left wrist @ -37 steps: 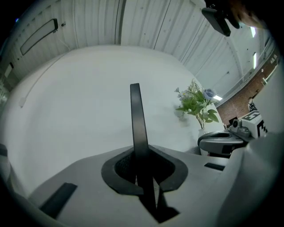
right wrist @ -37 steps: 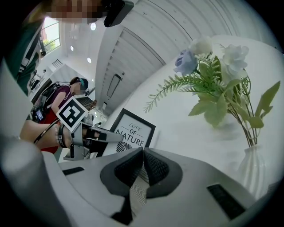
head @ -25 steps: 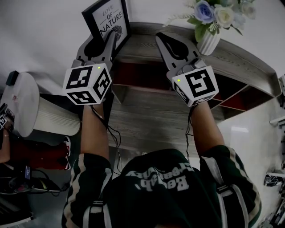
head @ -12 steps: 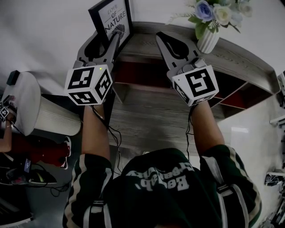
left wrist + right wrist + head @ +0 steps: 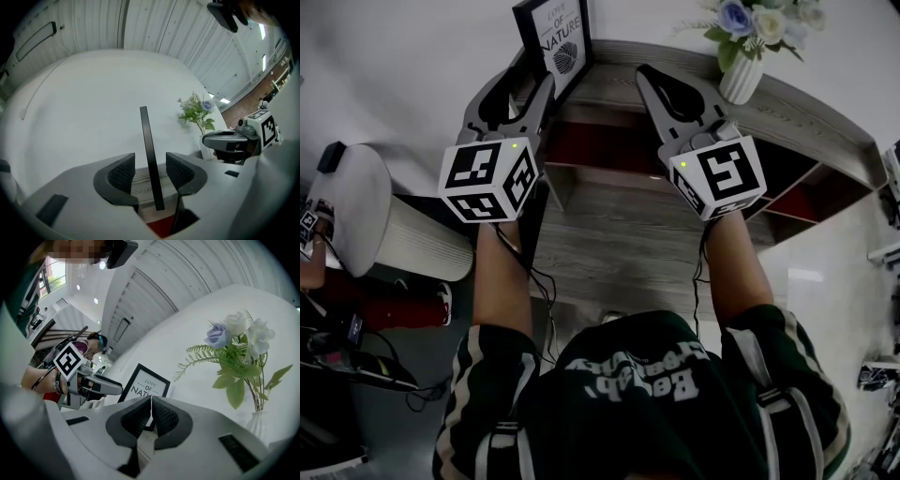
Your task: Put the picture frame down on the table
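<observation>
The black picture frame (image 5: 558, 42), printed "LOVE OF NATURE", stands upright at the left end of the wooden table top (image 5: 806, 117), close to the white wall. In the left gripper view the frame (image 5: 150, 159) is edge-on between the jaws. My left gripper (image 5: 151, 171) is open, with a gap on each side of the frame. In the head view the left gripper (image 5: 534, 84) sits just below and left of the frame. My right gripper (image 5: 150, 401) is shut and holds nothing. It hovers over the table's middle (image 5: 649, 80), with the frame (image 5: 144, 385) beyond its tips.
A white vase of flowers (image 5: 741, 80) stands on the table to the right of the right gripper, and the flowers (image 5: 234, 357) show large in the right gripper view. Below the top are shelf compartments with red insides (image 5: 591, 150). A white round stool (image 5: 356, 211) stands at the left.
In the head view the frame has shifted right and clear of the left gripper's tips, which overlapped its lower edge one second ago. The right gripper has barely moved.
</observation>
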Demonstrator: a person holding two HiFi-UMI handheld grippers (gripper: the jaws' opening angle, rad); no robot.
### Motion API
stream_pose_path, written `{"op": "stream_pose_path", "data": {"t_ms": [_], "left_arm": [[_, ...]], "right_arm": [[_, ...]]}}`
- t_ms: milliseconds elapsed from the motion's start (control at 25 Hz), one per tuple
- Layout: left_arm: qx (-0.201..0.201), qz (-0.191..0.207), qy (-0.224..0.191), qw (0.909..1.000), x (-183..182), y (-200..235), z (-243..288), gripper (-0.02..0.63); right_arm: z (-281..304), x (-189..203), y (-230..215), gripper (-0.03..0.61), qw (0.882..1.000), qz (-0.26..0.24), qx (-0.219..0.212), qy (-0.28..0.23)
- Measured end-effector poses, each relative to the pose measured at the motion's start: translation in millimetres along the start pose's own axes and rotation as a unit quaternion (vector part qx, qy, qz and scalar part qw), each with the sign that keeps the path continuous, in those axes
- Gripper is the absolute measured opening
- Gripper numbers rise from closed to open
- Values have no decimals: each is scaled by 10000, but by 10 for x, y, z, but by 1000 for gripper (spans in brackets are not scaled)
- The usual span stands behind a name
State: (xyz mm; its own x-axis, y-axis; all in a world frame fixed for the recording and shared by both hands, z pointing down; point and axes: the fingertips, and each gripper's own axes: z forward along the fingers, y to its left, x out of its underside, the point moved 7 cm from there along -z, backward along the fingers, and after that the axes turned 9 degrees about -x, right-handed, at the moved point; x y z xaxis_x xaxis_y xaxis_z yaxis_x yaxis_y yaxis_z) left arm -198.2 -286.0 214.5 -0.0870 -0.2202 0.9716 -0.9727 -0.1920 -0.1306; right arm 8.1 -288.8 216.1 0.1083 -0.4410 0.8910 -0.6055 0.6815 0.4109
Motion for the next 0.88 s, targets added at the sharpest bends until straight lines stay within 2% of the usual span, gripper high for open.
{"op": "stream_pose_path", "data": {"t_ms": [320, 560, 680, 720, 880], "left_arm": [[107, -32, -144, 9998, -56, 27, -450, 216], [367, 118, -118, 9992, -12, -114, -716, 213], [448, 118, -79, 9989, 24, -217, -802, 172], [427, 158, -66, 9989, 29, -246, -829, 133], [363, 215, -74, 9991, 0, -344, -938, 41]], "right_arm": [[-137, -85, 324, 35, 9999, 42, 153, 66], [-334, -75, 553, 35, 9991, 106, 337, 216], [-459, -88, 632, 35, 9986, 109, 414, 305], [-503, -100, 649, 35, 9985, 101, 440, 320], [-668, -142, 688, 35, 9979, 68, 522, 380]]}}
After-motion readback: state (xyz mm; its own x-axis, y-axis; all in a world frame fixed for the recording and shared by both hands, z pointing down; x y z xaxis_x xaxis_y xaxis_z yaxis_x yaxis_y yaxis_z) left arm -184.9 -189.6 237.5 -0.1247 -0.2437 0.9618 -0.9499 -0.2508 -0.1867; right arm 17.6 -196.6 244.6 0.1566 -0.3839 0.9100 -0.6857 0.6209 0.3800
